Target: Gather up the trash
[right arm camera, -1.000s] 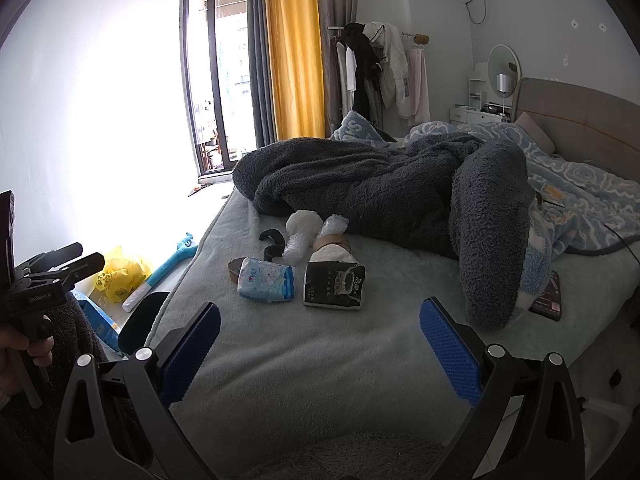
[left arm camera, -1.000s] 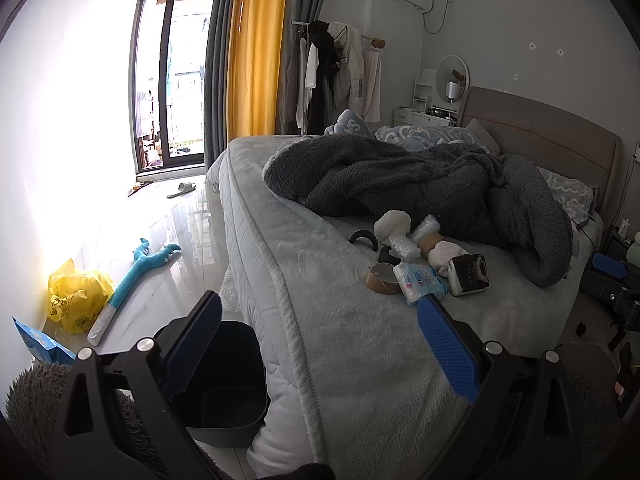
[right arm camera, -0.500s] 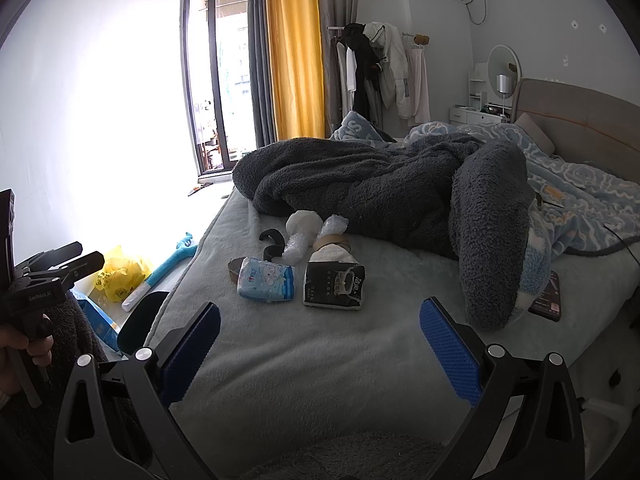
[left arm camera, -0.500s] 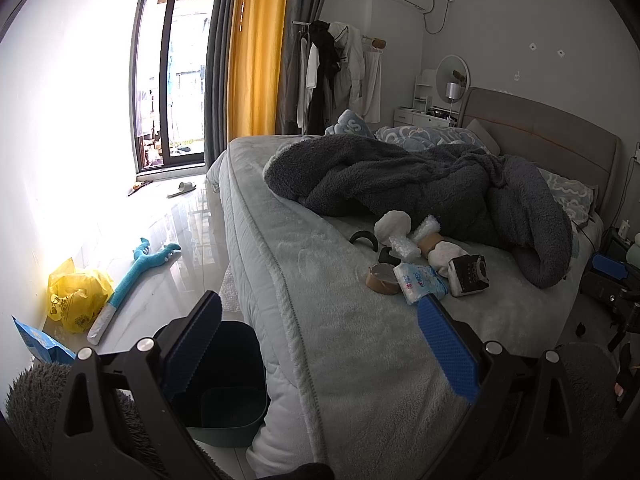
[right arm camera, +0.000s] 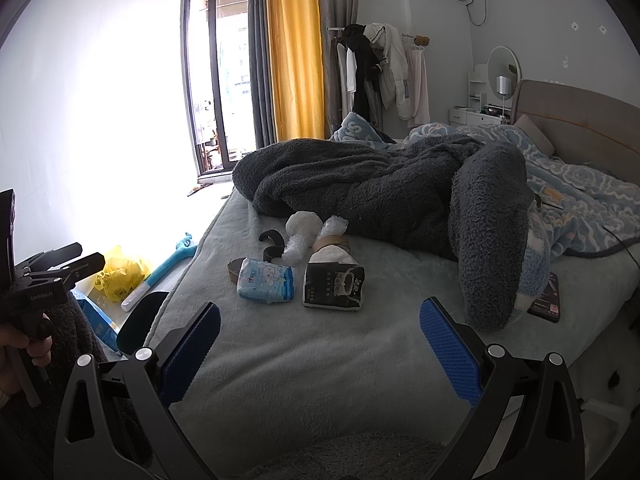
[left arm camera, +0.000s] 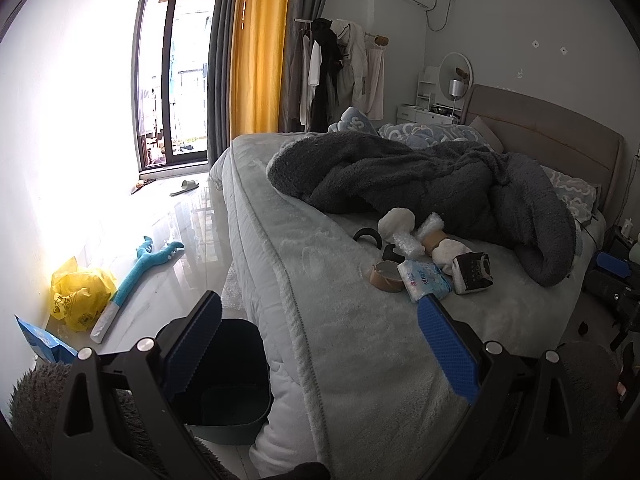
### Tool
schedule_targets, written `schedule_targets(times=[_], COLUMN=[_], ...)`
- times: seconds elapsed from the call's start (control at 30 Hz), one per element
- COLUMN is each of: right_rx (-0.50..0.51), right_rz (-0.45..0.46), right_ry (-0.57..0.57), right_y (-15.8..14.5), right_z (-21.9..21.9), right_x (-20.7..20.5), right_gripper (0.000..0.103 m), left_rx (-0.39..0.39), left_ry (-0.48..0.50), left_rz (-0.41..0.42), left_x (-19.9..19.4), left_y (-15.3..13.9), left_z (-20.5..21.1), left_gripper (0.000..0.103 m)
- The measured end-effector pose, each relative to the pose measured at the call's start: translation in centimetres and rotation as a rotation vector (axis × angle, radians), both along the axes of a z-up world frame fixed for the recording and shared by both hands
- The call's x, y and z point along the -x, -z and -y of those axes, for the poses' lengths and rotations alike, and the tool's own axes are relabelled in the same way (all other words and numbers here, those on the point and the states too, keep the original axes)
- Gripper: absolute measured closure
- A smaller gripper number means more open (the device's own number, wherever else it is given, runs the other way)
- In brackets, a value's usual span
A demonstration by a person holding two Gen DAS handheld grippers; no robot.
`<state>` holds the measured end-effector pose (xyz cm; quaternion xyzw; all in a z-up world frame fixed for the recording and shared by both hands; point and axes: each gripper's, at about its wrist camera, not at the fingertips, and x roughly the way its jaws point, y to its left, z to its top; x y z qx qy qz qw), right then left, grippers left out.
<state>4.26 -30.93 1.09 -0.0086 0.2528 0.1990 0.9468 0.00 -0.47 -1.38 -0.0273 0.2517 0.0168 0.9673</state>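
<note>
A cluster of trash lies on the bed: a blue tissue pack [right arm camera: 266, 285], a black-and-white packet [right arm camera: 334, 287], a brown tape roll [right arm camera: 235, 270], bubble wrap [right arm camera: 296, 246], a white wad [right arm camera: 303, 223] and a black curved piece [right arm camera: 273, 239]. The left wrist view shows the same pile, with the tissue pack [left arm camera: 425, 285] nearest. A dark bin [left arm camera: 224, 380] stands on the floor against the bed side. My left gripper [left arm camera: 320, 344] hangs open above the bed edge and bin. My right gripper [right arm camera: 320, 344] is open over the mattress, short of the pile. Both hold nothing.
A rumpled dark grey blanket [right arm camera: 380, 192] lies behind the pile, and a phone [right arm camera: 546, 298] rests at the right. On the floor are a yellow bag [left arm camera: 78, 294], a blue toy [left arm camera: 144, 268] and a blue pack [left arm camera: 44, 342]. A hand [right arm camera: 16, 352] holds the other gripper at the left edge.
</note>
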Motion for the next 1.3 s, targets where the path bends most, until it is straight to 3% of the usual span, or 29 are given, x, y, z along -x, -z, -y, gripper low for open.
schedule_targets(times=[0.23,0.53,0.87,1.03,1.13,1.2,1.3], right_rx=[0.000,-0.078,-0.034,-0.037,0.006,0.042,0.057], right_rz=[-0.001,0.016,-0.022,-0.049,-0.068,-0.090,-0.114], right_ry=[0.000,0.037,0.039,0.026,0.013,0.007,0.002], right_y=[0.0,-0.7,-0.6,0.1,1.0,1.9,3.1], right_z=[0.0,2.4,0.6,-0.8,-2.2,-3.2,-4.1], right_x=[0.0,0.2,-2.9,-5.2,-6.7,-7.9,-9.4], right_gripper=[0.002,0.002,0.002,0.002,0.002,0.002,0.003], left_rx=[-0.001,0.087,-0.022,0.010,0.008,0.016,0.027], left_ry=[0.010,0.072,0.125,0.162,0.209,0.253,0.308], left_rz=[-0.013,0.033,0.032,-0.018,-0.057,-0.093,-0.111], left_x=[-0.1,0.2,-1.6,-3.6,-5.1,-6.3,-7.7], left_y=[-0.4,-1.6,-2.2,-1.4,-0.3,0.4,0.9], left_z=[0.0,-0.9,1.1,1.1,1.6,2.1,2.9], left_gripper=[0.003,0.004,0.004,0.005,0.009,0.020,0.025])
